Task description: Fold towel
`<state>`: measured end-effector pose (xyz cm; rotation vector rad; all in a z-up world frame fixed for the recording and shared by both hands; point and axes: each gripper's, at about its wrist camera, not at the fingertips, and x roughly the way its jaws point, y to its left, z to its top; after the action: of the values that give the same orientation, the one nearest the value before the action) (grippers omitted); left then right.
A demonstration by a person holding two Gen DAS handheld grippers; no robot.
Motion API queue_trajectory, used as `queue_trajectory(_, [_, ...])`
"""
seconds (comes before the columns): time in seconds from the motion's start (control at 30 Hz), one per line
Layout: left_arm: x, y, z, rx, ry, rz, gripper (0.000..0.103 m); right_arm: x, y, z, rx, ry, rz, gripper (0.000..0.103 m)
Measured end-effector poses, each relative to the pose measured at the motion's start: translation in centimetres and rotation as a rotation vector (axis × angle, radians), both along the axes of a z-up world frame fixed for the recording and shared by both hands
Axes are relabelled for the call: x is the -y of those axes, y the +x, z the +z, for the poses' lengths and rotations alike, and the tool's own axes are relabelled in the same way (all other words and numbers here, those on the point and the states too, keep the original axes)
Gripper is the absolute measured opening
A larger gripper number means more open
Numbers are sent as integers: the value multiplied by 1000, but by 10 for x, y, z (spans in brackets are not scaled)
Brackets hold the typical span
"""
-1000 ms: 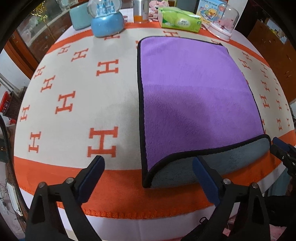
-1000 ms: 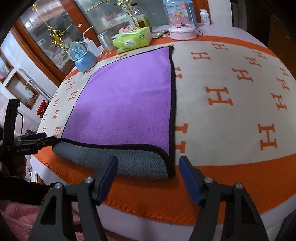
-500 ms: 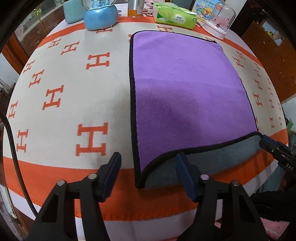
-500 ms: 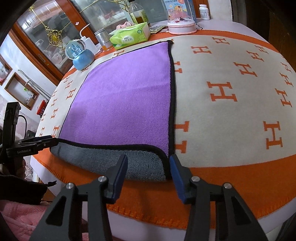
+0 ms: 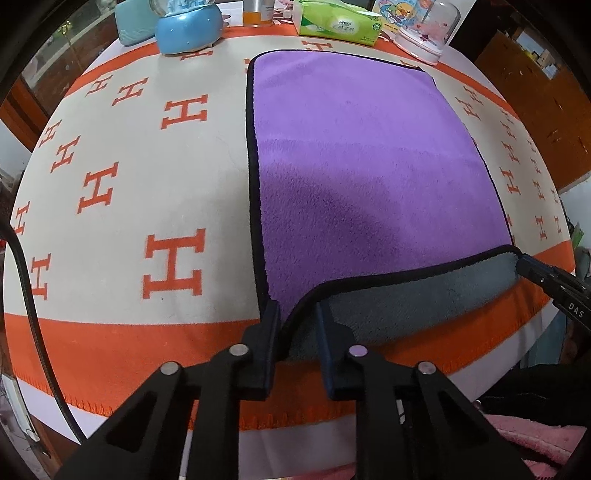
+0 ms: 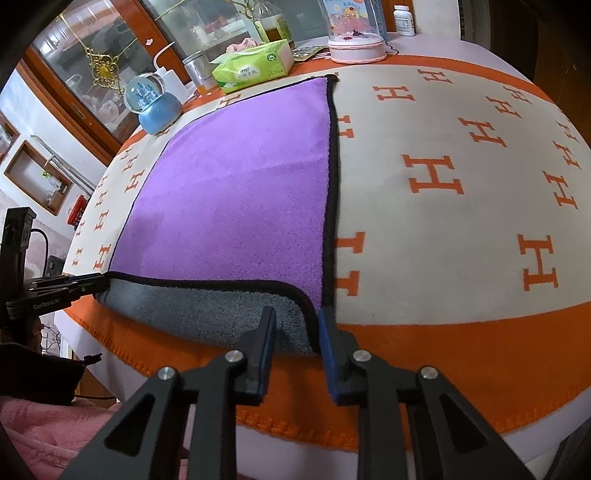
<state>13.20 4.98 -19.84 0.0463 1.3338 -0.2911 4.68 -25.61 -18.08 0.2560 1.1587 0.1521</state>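
A purple towel with a black hem and grey underside lies flat on the table; its near edge is turned over and shows grey. My left gripper straddles the towel's near left corner, jaws narrowed around it with a gap still showing. My right gripper straddles the near right corner of the towel the same way. Each gripper shows at the edge of the other's view: the right gripper and the left gripper.
The table wears a cream and orange cloth with H marks. At the far edge stand a blue snow globe, a green tissue pack, a pink domed globe and a bottle. A black cable hangs at left.
Both grippers moved forward onto the towel's near corners and their jaws closed in from wide open to a narrow gap around the fabric.
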Motion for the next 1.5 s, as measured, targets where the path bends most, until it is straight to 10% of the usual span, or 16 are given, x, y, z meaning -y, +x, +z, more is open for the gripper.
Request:
queue_trajectory(0.37, [3,-3,-3,-11,42,-18,6,-1,0,2,-2,-40,16,4])
queue_trajectory(1.5, [6,28,66,136,70,-3,4,3,36,68,187,-52,119,3])
